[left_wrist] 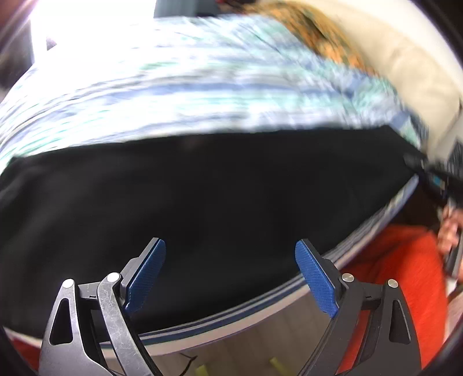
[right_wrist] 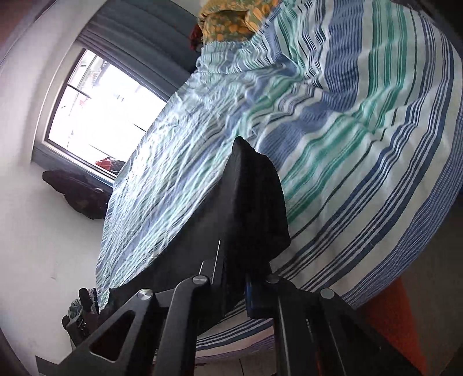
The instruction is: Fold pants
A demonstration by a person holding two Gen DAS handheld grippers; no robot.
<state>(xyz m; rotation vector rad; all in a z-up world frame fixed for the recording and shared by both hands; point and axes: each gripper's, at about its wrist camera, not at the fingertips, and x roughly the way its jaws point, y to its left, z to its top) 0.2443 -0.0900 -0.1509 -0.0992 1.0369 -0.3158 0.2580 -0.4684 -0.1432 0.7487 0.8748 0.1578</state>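
pants (right_wrist: 254, 202) pinched between right fingers (right_wrist: 251, 295)

One pair of black pants (left_wrist: 202, 196), one striped bedsheet (right_wrist: 347, 121), one window (right_wrist: 101, 115), two grippers.

The left wrist view looks steeply down along its own left gripper (left_wrist: 230, 277), close over the black pants (left_wrist: 202, 196) at the near edge of the striped bedsheet (left_wrist: 202, 95), blurred, with the right gripper (left_wrist: 434, 179) at its right edge. The right wrist view is rolled hard sideways, looking along the right gripper (right_wrist: 234, 286) across the bed toward a window (right_wrist: 98, 110) in the far wall. Both views share the pants (right_wrist: 254, 202), the bedsheet (right_wrist: 361, 130) and an orange-patterned cloth (right_wrist: 228, 20) at the bed's far end
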